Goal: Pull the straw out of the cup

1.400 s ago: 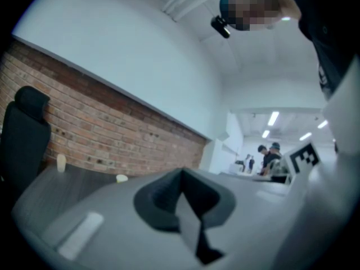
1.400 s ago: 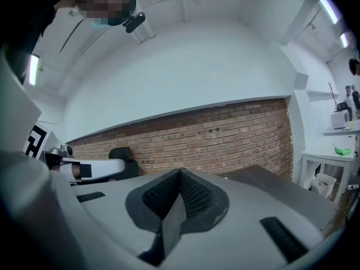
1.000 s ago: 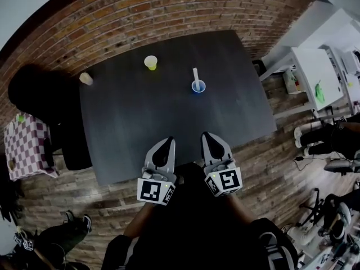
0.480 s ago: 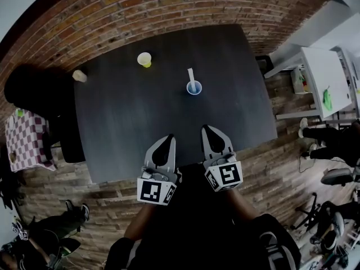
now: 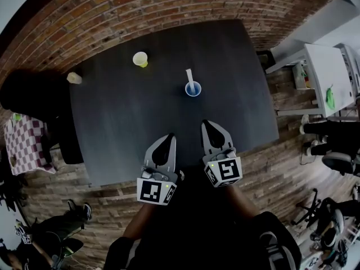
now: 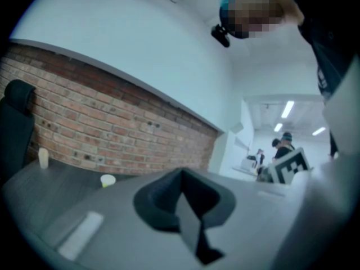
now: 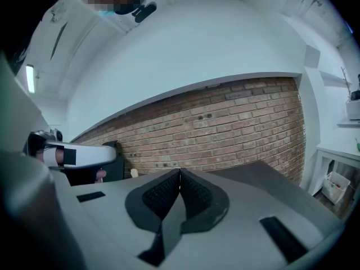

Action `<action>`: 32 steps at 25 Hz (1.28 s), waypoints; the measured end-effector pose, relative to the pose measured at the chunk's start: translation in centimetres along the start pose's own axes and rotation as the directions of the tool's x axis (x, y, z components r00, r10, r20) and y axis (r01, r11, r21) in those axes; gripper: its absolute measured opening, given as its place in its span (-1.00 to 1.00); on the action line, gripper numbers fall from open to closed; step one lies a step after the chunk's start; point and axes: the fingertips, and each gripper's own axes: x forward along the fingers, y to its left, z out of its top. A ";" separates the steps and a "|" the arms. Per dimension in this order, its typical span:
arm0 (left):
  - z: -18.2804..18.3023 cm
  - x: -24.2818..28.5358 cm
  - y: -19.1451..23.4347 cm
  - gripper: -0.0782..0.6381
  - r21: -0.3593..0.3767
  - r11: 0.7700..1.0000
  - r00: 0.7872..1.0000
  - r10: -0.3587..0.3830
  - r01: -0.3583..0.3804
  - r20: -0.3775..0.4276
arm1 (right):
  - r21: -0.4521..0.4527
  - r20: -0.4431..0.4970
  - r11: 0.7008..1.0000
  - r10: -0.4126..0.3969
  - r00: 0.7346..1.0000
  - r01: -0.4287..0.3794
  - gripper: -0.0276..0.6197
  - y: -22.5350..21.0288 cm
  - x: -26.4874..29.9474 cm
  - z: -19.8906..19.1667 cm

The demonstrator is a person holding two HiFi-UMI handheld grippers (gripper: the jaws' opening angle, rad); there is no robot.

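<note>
Jaws pressing together, empty, on left gripper [image 5: 167, 138] and right gripper [image 5: 208, 126], both hovering at table [image 5: 140, 128] edge, straw [image 5: 190, 79] standing in cup [image 5: 193, 89] beyond.

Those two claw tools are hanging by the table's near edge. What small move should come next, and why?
Probably move the right gripper forward toward the blue cup, opening its jaws on the way. The straw stands in that cup, farther out on the table, nearly straight ahead of the right gripper; the left gripper sits off to the side. Both are shut and empty.
</note>
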 end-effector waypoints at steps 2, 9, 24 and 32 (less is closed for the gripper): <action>-0.1 0.7 0.4 -0.77 -0.002 1.000 1.000 -0.009 0.009 -0.005 | 0.002 -0.010 1.000 -0.007 1.000 0.007 -0.90 -0.2 0.8 -0.3; -1.2 2.8 2.0 -0.77 -0.017 1.000 0.999 -0.025 0.024 -0.034 | -0.007 -0.049 1.000 -0.023 0.999 0.023 -0.90 -0.7 3.2 -1.4; -3.2 6.9 4.8 -0.77 -0.074 0.997 0.997 -0.042 0.037 -0.072 | 0.000 -0.149 0.997 -0.079 0.986 0.080 -0.89 -3.8 8.3 -4.9; -4.3 8.5 6.2 -0.77 -0.107 0.993 0.996 -0.049 0.040 -0.081 | -0.016 -0.194 0.996 -0.088 0.977 0.087 -0.89 -5.0 11.1 -7.0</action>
